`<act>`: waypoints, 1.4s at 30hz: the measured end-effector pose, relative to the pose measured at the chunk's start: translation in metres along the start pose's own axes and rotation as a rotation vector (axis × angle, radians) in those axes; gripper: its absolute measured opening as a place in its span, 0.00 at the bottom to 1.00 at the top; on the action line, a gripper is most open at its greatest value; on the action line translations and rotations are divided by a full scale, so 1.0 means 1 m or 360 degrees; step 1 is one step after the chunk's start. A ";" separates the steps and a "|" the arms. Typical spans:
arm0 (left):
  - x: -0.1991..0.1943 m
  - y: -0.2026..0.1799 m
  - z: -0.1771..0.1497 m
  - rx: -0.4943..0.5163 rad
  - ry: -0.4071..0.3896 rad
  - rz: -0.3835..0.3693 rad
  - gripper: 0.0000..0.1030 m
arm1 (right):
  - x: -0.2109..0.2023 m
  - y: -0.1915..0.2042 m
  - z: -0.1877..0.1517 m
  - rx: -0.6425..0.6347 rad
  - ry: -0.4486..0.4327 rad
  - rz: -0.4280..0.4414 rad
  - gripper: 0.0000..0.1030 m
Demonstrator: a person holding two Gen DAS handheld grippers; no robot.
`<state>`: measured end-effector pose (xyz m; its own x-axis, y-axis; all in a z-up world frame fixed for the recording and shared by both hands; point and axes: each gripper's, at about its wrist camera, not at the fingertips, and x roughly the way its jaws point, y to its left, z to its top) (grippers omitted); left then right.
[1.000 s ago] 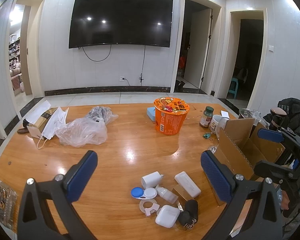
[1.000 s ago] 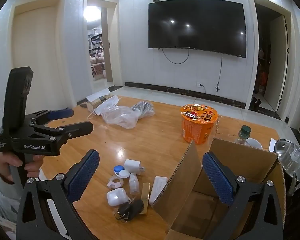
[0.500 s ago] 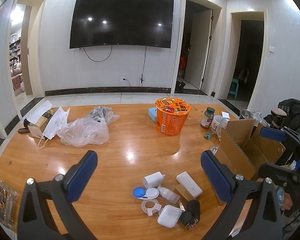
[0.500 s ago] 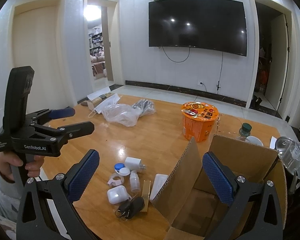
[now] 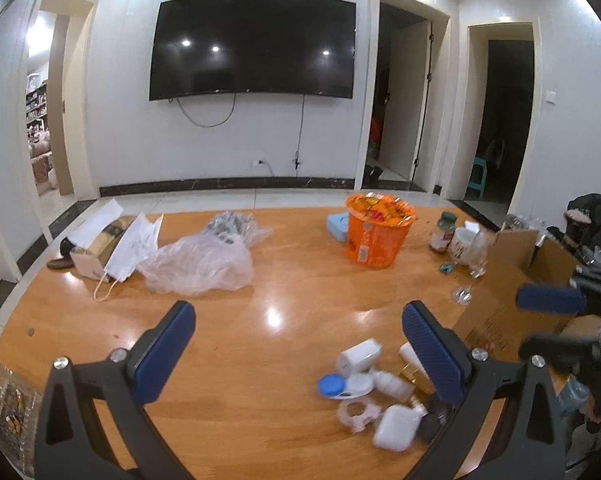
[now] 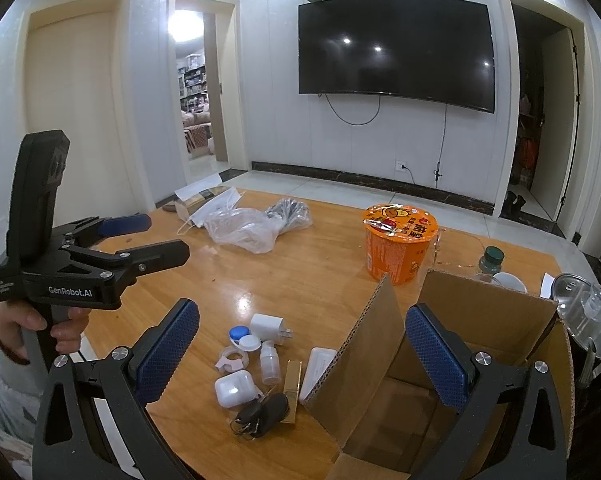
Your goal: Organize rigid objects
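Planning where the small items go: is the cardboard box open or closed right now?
Open. In the right wrist view the cardboard box has its flaps standing up, and its brown inside floor shows, with nothing seen in the visible part.

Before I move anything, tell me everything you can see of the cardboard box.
The cardboard box is plain brown corrugated board, open at the top with flaps standing up. It sits on the wooden table at its right side, and what shows of its inside looks empty. The near-left flap tilts toward the pile of small items; the white rectangular case lies against its foot. The right hand-held gripper hangs open, one finger in front of the box.
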<state>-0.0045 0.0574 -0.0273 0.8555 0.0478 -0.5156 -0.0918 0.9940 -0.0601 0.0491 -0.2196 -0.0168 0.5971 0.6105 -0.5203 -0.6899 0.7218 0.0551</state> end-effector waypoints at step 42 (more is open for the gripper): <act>0.062 0.018 -0.085 0.0028 0.0416 -0.0352 0.99 | 0.024 0.062 0.009 -0.0218 -0.0020 0.0197 0.36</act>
<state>0.0036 0.0695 -0.1328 0.6940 -0.1938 -0.6935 0.0919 0.9791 -0.1816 0.0245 -0.1567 -0.0182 0.5086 0.6967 -0.5059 -0.8073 0.5901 0.0010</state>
